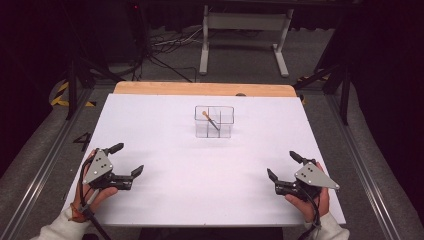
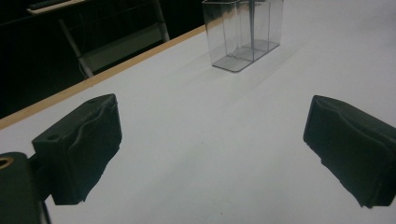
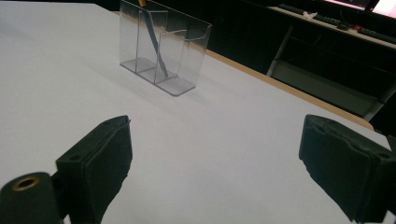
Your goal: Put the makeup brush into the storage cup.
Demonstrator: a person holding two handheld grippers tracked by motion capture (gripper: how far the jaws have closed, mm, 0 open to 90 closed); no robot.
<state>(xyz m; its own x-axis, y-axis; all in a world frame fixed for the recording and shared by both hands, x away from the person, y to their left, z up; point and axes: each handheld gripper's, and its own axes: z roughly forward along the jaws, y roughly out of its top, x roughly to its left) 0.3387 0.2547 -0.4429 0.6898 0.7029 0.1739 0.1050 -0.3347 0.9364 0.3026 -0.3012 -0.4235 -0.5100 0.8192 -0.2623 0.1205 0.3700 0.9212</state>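
Observation:
A clear plastic organiser [image 1: 214, 121] with several compartments stands upright at the middle of the white table, a little toward the far edge. A thin stick [image 1: 211, 121] with a tan tip leans inside it. My left gripper [image 1: 126, 159] rests near the front left corner, held by a hand, jaws wide apart and empty. My right gripper [image 1: 282, 165] sits near the front right corner, also open and empty. The left gripper view looks at the organiser [image 2: 243, 32] far ahead between its pads [image 2: 79, 144]. In the right gripper view the organiser [image 3: 161, 46] and stick [image 3: 156, 46] stand ahead left.
The white table top [image 1: 165, 130] has a wooden strip [image 1: 200, 89] along its far edge. Behind it stand a white desk frame [image 1: 245, 35] and cables on the grey floor. Metal rails run along both sides of the table.

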